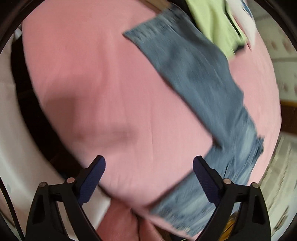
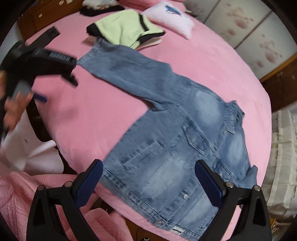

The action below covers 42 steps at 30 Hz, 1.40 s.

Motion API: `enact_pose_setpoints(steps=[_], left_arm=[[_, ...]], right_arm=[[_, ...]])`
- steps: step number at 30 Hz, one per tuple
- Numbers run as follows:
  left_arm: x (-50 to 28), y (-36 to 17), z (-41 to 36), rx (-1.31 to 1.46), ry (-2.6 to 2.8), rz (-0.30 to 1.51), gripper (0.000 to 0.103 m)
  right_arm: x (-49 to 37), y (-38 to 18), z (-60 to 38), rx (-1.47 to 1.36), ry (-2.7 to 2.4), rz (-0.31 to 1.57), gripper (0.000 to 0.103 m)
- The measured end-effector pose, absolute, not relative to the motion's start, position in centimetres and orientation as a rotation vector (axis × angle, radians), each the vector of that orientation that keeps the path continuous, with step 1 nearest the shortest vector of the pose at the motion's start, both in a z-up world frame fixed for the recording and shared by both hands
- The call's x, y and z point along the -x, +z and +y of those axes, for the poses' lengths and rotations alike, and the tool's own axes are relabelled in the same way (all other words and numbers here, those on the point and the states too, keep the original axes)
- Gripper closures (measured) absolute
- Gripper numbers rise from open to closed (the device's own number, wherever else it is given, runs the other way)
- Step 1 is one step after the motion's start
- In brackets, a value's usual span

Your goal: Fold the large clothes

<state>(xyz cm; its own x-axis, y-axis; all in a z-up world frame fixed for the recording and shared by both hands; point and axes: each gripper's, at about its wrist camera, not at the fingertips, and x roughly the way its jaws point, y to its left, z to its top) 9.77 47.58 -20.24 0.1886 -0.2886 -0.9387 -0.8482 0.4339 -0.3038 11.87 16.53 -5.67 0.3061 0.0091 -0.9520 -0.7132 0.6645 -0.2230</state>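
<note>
A faded blue denim jacket (image 2: 176, 140) lies spread flat, front side up, on a pink bedsheet (image 2: 104, 111), with one long sleeve (image 1: 187, 74) stretched away across the sheet towards a folded pale green garment with black trim (image 2: 122, 27). The sleeve's cuff lies just beside that garment. Beyond the green garment, a light pink pillow with a blue print (image 2: 172, 16) rests on the same sheet.

The right gripper (image 2: 148, 178) hangs over the jacket's lower hem with its jaws wide apart and nothing between them. The left gripper (image 1: 149, 176) points down at bare sheet just beside the sleeve, jaws also spread and empty; the left wrist view is blurred. No container is in view.
</note>
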Motion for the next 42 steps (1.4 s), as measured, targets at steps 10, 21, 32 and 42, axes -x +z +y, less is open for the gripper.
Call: enact_pose_setpoints(steps=[10, 21, 32, 42], left_arm=[[-15.6, -30.0, 60.5, 1.369, 0.632, 1.101, 0.055], [-21.6, -33.3, 65.1, 1.375, 0.618, 0.847, 0.084], [-26.4, -21.8, 62.4, 1.141, 0.552, 0.649, 0.091], [-35.2, -6.5, 42.5, 0.768, 0.229, 0.586, 0.092]], right_arm=[[-13.6, -10.9, 20.3, 0.762, 0.479, 1.386, 0.004], [-15.9, -13.8, 15.3, 0.575, 0.241, 1.524, 0.004], [-16.8, -15.3, 11.6, 0.500, 0.309, 1.510, 0.004], [-21.1, -14.0, 1.5, 0.358, 0.371, 1.383, 0.004]])
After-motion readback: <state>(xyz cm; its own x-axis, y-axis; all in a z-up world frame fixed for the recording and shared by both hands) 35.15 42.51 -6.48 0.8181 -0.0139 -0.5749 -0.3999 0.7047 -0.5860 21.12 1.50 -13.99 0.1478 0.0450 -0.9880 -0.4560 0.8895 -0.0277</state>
